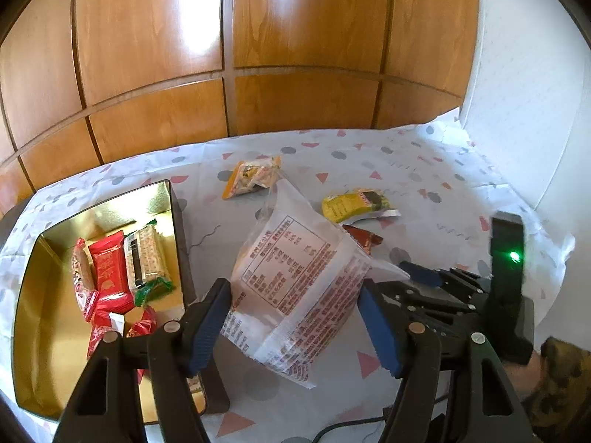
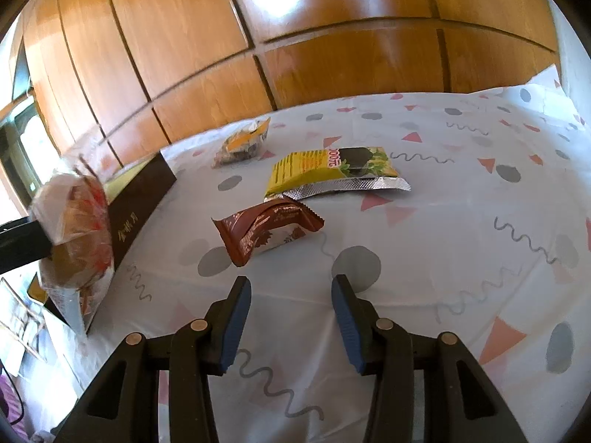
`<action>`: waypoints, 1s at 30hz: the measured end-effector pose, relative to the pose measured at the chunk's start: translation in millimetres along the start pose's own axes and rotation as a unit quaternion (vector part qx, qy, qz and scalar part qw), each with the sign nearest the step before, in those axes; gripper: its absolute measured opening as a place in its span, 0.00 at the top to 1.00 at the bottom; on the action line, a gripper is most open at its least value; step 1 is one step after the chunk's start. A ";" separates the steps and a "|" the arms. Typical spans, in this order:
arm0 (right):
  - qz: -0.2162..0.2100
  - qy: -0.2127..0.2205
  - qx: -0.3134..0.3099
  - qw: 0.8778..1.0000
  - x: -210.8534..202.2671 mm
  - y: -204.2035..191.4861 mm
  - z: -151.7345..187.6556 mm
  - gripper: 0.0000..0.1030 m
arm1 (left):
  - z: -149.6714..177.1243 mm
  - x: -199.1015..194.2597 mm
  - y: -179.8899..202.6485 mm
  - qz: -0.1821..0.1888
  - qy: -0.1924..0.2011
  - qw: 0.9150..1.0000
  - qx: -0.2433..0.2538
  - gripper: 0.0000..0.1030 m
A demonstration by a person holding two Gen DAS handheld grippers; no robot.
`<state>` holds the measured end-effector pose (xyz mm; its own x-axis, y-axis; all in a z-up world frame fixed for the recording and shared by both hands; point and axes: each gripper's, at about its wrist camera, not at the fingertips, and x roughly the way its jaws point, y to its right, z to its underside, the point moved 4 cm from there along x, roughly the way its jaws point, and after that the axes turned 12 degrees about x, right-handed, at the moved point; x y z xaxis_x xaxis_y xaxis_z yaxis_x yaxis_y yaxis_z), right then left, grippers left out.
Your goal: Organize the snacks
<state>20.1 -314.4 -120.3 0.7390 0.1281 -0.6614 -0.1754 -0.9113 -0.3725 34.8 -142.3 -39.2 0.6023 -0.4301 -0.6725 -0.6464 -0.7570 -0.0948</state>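
Blue-padded black fingers of the left gripper (image 1: 293, 317) are clamped on a clear plastic snack pouch with red print (image 1: 291, 288), one pad on each side, holding it lifted off the table just right of the box. The right wrist view shows the same pouch (image 2: 75, 229) hanging against the box's dark outer wall.

To the left of that grip sits the gold-lined rectangular box (image 1: 33, 295), which holds several red wrapped snacks (image 1: 107, 269) and a green-edged pale cracker packet (image 1: 147, 262).

The right gripper (image 2: 291, 325) hovers above the white tablecloth with grey dots and pink triangles (image 2: 461, 240), its jaws partly open with nothing between them. Just beyond its fingertips lies a brown wrapped bar (image 2: 267, 230). Past that lies a yellow flat packet with a silver edge (image 2: 332, 173), and farther off, near the box's far corner, a small clear bag with an orange label (image 2: 242, 144). Glossy wooden wall panels (image 2: 221, 55) rise behind the table.
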 end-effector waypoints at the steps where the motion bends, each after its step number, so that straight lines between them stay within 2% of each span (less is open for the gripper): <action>1: 0.006 -0.011 -0.008 1.000 1.0 -1.8 -1.9 0.55 | 1.8 -2.5 -1.2 0.005 0.005 1.000 -0.003 0.32; 4: 0.025 -0.050 -0.012 0.998 3.2 -4.6 -14.1 0.55 | 7.5 -10.2 -3.3 0.018 0.021 1.000 -0.006 0.32; 11: 0.021 -0.023 -0.012 0.999 -3.9 -12.8 -62.0 0.55 | 15.6 -24.0 -5.7 0.022 0.050 0.998 -0.009 0.33; 14: 0.018 -0.031 -0.006 0.999 4.4 -16.2 -73.3 0.55 | 18.8 -28.5 -10.1 0.023 0.054 0.998 -0.018 0.33; 18: 0.011 -0.045 -0.031 0.998 17.9 -32.5 -81.9 0.55 | 22.5 -37.2 -20.9 0.021 0.062 0.997 -0.037 0.33; 21: 0.014 -0.052 -0.067 0.996 29.9 -50.0 -88.0 0.55 | 22.2 -42.6 -28.8 0.019 0.065 0.996 -0.051 0.34; 23: 0.019 -0.059 -0.113 0.992 40.4 -65.3 -95.6 0.55 | 22.9 -44.8 -32.7 0.019 0.064 0.996 -0.057 0.34; 30: 0.043 -0.072 -0.257 0.963 79.1 -117.2 -120.6 0.47 | 26.7 -43.0 -38.1 0.023 0.056 0.996 -0.067 0.35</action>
<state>177.6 -244.6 -50.4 0.6319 0.0634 -0.7725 0.1406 -0.9895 0.0337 21.0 -81.9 -26.3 0.6269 -0.5121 -0.5871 -0.6106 -0.7910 0.0380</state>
